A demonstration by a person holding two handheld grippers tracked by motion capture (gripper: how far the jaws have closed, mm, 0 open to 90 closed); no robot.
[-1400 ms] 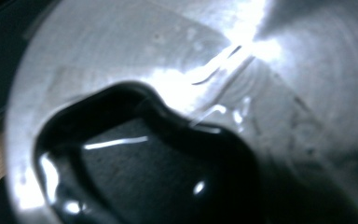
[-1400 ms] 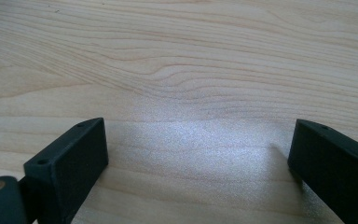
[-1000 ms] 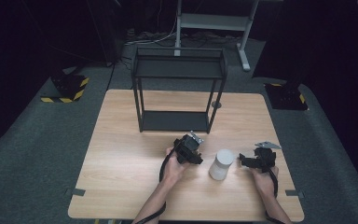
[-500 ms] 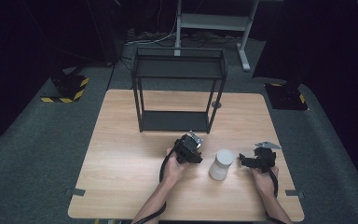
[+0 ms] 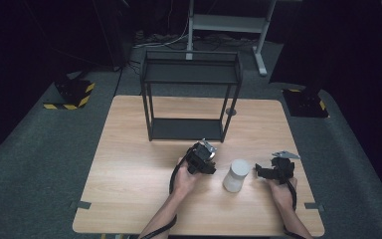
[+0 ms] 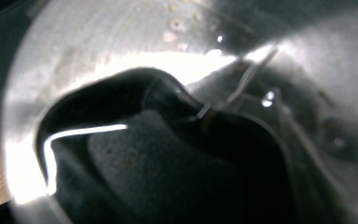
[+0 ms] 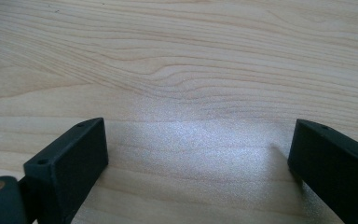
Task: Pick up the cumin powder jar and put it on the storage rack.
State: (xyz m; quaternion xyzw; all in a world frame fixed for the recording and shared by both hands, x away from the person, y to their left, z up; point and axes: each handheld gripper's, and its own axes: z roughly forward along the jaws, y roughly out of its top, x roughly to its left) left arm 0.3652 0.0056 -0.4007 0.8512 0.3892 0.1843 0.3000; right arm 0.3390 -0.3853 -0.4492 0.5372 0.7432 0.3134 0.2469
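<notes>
A pale cylindrical jar (image 5: pixel 236 175) stands upright on the wooden table (image 5: pixel 129 164), between my two grippers. My left gripper (image 5: pixel 208 167) is just left of the jar and points towards it. In the left gripper view a shiny, silvery curved surface (image 6: pixel 121 46) sits very close and blurred, with a dark shape across it, and the jaws cannot be made out there. My right gripper (image 5: pixel 261 173) lies right of the jar, a short gap away. In the right gripper view the right gripper (image 7: pixel 198 158) is open, with its jaws far apart and only bare wood between them.
A black two-tier metal rack (image 5: pixel 189 94) stands at the back middle of the table. A small round disc (image 5: pixel 231 112) lies by the rack's right leg. Grey carpet (image 5: pixel 40 149) surrounds the table. Bare wood stretches along the table's left side and front.
</notes>
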